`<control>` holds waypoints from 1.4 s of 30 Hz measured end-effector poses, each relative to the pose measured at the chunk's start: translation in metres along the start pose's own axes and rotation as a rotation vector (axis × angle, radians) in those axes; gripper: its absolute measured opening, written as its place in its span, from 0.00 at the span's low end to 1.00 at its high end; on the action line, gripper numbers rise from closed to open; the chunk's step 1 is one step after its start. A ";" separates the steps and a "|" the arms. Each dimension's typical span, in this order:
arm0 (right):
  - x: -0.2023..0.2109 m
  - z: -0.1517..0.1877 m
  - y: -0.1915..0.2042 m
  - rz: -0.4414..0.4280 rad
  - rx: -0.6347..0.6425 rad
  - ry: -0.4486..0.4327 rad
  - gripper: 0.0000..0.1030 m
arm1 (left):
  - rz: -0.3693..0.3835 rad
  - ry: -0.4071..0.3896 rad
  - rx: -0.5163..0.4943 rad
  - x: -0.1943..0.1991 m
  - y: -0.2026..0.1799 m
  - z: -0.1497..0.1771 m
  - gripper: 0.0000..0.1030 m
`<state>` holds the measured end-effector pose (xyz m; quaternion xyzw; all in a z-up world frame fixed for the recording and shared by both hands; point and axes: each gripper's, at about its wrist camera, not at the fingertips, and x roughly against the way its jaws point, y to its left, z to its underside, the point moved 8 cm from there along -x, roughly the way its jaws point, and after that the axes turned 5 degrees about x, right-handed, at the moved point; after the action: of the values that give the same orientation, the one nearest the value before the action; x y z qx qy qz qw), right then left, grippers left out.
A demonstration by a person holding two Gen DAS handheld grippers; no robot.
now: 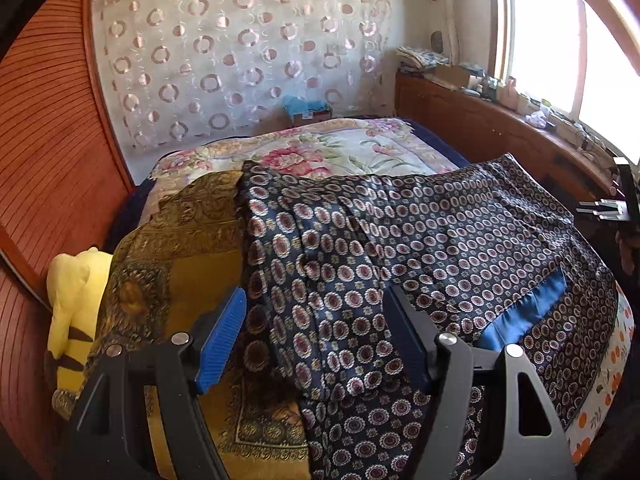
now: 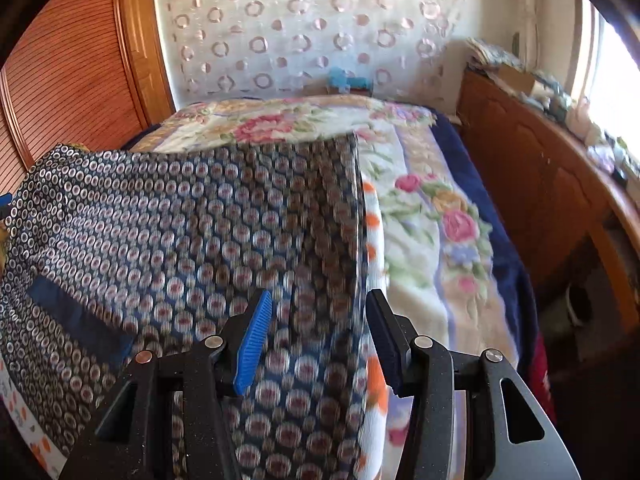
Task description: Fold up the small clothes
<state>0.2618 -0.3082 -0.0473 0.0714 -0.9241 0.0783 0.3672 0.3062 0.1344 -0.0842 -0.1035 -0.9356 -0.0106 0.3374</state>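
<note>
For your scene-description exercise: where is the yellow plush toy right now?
In the left wrist view, the plush toy sits at the far left, between the wooden wall and the gold cloth.

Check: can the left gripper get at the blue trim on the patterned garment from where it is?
Probably yes. The left gripper is open and empty over the patterned garment; the blue trim lies exposed just to its right, nothing covering it.

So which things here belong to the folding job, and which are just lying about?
Job:
- navy silky garment with medallion print
- left gripper, open
- right gripper, open

Lying about:
- yellow plush toy
- gold patterned cloth
- floral blanket
</note>
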 end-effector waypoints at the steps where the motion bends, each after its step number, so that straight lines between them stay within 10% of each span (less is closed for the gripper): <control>1: 0.002 0.006 0.001 -0.006 -0.008 0.008 0.50 | -0.002 0.000 0.007 0.001 0.002 0.001 0.70; 20: -0.035 0.007 -0.005 -0.050 -0.064 0.074 0.50 | -0.016 0.010 0.055 -0.008 0.013 0.020 0.69; 25: -0.046 0.005 0.000 -0.042 -0.050 0.072 0.50 | -0.004 0.018 0.041 -0.010 0.008 0.021 0.48; 42: -0.047 0.001 0.001 -0.046 -0.076 0.058 0.50 | -0.051 0.059 0.011 -0.020 0.010 0.027 0.29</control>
<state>0.2948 -0.3037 -0.0810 0.0762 -0.9134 0.0370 0.3982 0.3058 0.1431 -0.1182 -0.0771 -0.9275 -0.0171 0.3653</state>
